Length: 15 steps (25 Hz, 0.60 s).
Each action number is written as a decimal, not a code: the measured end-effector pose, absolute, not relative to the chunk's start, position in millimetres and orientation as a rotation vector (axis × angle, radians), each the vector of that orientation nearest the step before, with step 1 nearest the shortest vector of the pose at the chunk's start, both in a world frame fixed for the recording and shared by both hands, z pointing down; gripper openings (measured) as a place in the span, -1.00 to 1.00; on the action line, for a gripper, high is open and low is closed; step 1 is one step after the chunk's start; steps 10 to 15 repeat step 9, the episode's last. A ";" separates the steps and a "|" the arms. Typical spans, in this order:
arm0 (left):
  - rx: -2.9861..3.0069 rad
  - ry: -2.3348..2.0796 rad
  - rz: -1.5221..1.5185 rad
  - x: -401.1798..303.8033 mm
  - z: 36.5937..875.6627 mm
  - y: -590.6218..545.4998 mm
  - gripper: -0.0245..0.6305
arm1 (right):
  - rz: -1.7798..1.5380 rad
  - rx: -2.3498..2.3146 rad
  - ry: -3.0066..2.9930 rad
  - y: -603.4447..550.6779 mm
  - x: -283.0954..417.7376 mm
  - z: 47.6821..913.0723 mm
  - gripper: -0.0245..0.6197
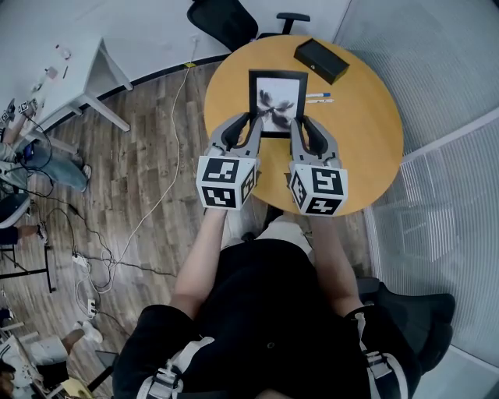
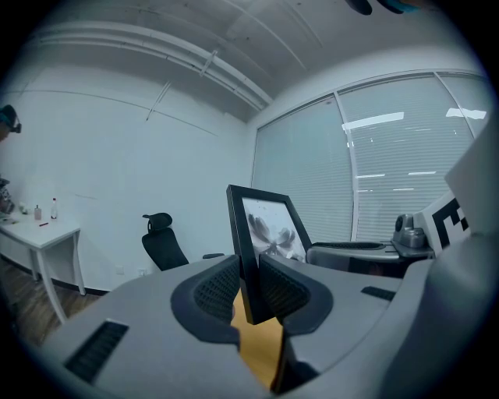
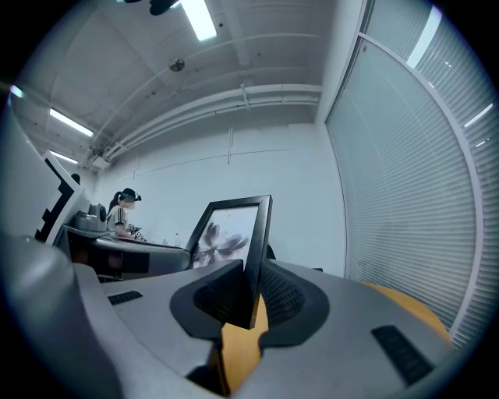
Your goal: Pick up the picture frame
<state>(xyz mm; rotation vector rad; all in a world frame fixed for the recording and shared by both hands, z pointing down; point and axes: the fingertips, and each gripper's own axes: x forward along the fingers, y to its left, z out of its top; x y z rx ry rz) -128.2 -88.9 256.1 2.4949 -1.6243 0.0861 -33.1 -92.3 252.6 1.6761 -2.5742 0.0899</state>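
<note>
Two hand-held grippers hold the picture frame (image 1: 277, 100) from both sides. The left hand-held gripper (image 1: 254, 125) is clamped on the frame's left edge near the bottom corner, and its own view shows both ribbed pads (image 2: 218, 287) pressing the black moulding. The right hand-held gripper (image 1: 299, 125) is closed on the right edge low down, with the frame edge wedged between its pads. The frame stands upright between them, its flower print facing the person. It is black-rimmed, and the top rises well above both sets of jaws. The bottom edge is hidden behind the jaws, so I cannot tell whether it touches the surface.

The round wooden desk (image 1: 366, 148) is below. A black box (image 1: 321, 60) sits near the far edge, and two pens (image 1: 318, 98) lie just right of the frame, apart from it. The frame is at the desk's middle, on the person's side of the box.

Room: wood plank floor (image 1: 156, 156) with cables (image 1: 93, 269) trailing at left, a white desk (image 1: 82, 70) with small items on it, and a black office chair (image 1: 226, 19) beyond the round desk. White walls, ribbed blinds (image 3: 413, 171) along the right. A person (image 3: 123, 210) sits far off in the right gripper view.
</note>
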 end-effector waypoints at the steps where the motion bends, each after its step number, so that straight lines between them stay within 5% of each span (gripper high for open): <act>1: 2.493 -1.623 0.088 -127.9 257.3 -90.0 -0.64 | 0.090 1.676 -2.573 -93.2 -32.7 253.6 -0.66; 15: 2.485 -1.618 0.095 -124.4 258.1 -92.0 -0.64 | 0.096 1.676 -2.566 -95.5 -29.3 253.9 -0.66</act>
